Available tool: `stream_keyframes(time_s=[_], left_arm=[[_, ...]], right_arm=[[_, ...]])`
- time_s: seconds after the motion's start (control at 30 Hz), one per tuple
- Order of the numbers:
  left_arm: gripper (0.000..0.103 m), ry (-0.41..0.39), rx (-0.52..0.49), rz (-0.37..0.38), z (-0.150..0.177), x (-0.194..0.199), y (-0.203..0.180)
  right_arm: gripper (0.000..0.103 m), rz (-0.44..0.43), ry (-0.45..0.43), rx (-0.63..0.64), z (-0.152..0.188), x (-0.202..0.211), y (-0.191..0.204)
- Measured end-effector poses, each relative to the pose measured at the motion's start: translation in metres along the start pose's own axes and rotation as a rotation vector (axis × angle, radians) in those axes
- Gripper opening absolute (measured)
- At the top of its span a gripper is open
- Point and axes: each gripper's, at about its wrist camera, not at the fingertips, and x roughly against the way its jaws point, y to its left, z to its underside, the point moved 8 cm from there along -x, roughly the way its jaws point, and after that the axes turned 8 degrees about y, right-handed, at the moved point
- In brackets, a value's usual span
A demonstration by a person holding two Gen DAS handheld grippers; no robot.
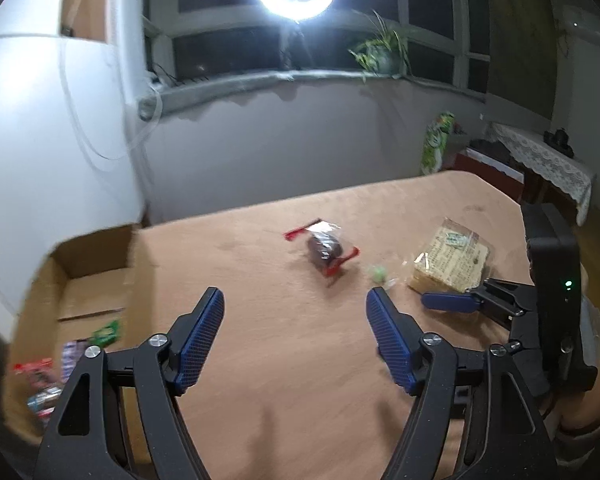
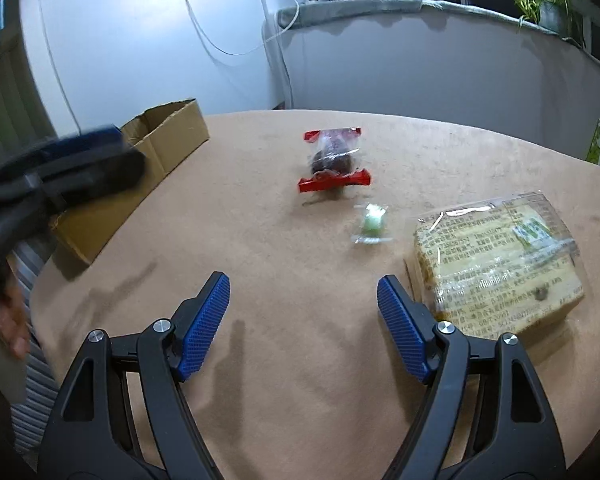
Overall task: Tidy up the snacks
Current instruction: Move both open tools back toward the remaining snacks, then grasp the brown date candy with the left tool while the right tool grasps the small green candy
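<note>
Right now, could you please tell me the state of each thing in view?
Left tongs: open, empty.
Right tongs: open, empty.
Cardboard box: open, several wrapped snacks inside.
Red-ended snack: sealed, lying on the table.
Green candy: wrapped, on the table.
Biscuit pack: sealed, lying flat.

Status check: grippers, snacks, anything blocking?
Left gripper and right gripper open, empty. Three snacks on table; some in box. Nothing blocking.
</note>
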Motion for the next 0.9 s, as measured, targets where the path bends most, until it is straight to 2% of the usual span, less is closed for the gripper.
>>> stream_keyframes(time_s=[0.13,0.27,0.33,0.4,0.47,0.53,0.57,0.6,0.67,0.7,0.73,0.77,0.9], left_arm=[[0.081,0.083,0.07,0.113,-0.012,-0.047,-0.004],[0.081,0.127,0.139,0.148,-0.029,-0.083,-0.003],[0.081,0.163,0.15,0.141,-0.035,-0.102,-0.002],[0.081,0.209,0.154,0.115,-0.039,-0.126,0.0],[0.081,0.235,0.16,0.117,-0.038,-0.14,-0.002],[0.081,0.25,0.169,0.132,-0.037,-0.148,-0.005],[0.081,0.25,0.172,0.135,-0.037,-0.15,-0.007],[0.081,0.245,0.165,0.134,-0.038,-0.15,-0.009],[0.08,0.239,0.149,0.133,-0.039,-0.15,-0.013],[0.08,0.235,0.147,0.139,-0.04,-0.15,-0.015],[0.078,0.234,0.145,0.147,-0.041,-0.152,-0.016],[0.068,0.238,0.146,0.159,-0.041,-0.154,-0.017],[0.049,0.231,0.159,0.185,-0.044,-0.155,-0.012]], right_arm=[[0.079,0.036,0.007,-0.029,-0.013,-0.005,-0.02],[0.078,0.015,0.032,-0.051,-0.025,-0.012,-0.031],[0.069,0.039,0.044,-0.034,-0.031,-0.016,-0.034],[0.053,0.046,0.055,-0.034,-0.035,-0.022,-0.038],[0.049,0.065,0.061,-0.024,-0.039,-0.026,-0.041],[0.046,0.071,0.066,-0.011,-0.041,-0.029,-0.04],[0.039,0.072,0.067,-0.008,-0.041,-0.03,-0.04],[0.027,0.07,0.069,-0.006,-0.041,-0.031,-0.04],[0.016,0.063,0.073,-0.002,-0.041,-0.032,-0.041],[0.016,0.054,0.073,0.003,-0.041,-0.032,-0.039],[0.016,0.049,0.075,0.009,-0.04,-0.032,-0.039],[0.015,0.048,0.077,0.016,-0.039,-0.032,-0.037],[0.015,0.048,0.077,0.024,-0.035,-0.03,-0.036]])
